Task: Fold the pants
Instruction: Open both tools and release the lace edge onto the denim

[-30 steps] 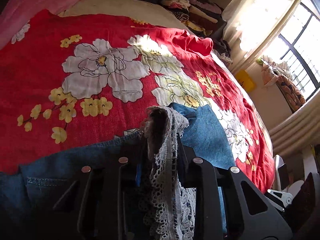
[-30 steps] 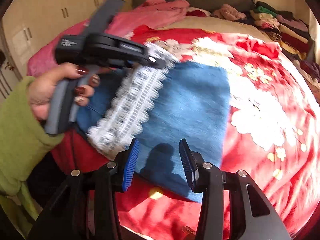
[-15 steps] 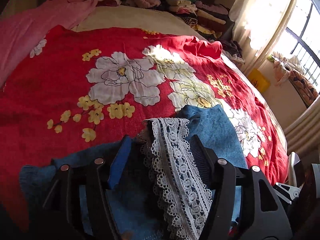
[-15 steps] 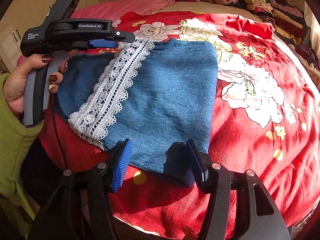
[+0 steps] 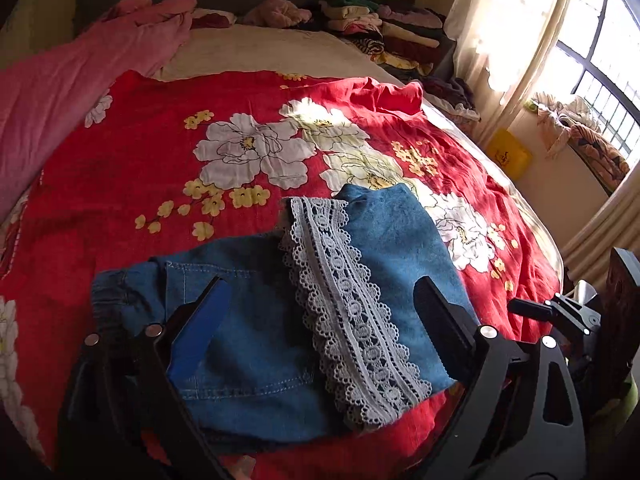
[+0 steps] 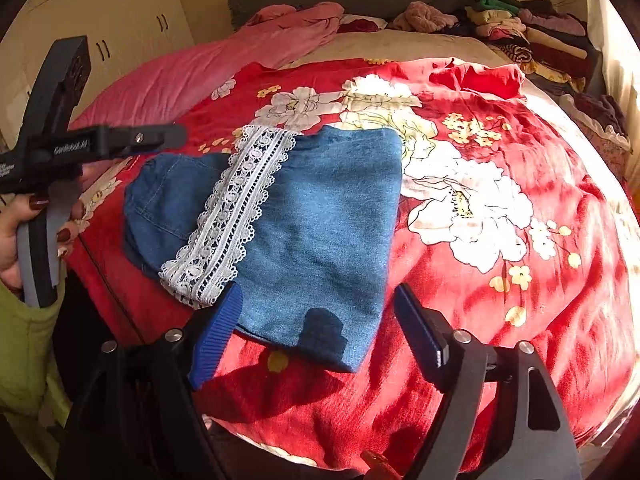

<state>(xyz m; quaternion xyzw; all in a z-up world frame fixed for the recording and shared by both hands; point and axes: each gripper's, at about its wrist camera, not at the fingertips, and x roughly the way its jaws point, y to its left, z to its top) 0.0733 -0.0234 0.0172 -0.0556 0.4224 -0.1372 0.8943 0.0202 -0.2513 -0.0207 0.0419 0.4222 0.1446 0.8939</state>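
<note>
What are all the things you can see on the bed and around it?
denim pants: one, blue, folded on the red cover
lace trim: one strip, white, across the pants
bed cover: one, red with white flowers
blanket: one, pink, bed's far left
clothes pile: one, mixed colours, far right corner
wardrobe: one, cream, left wall
window: one, bright, right
left gripper: black, fingers opening, nothing held
right gripper: black, fingers opening, nothing held
sleeve: one, green
</note>
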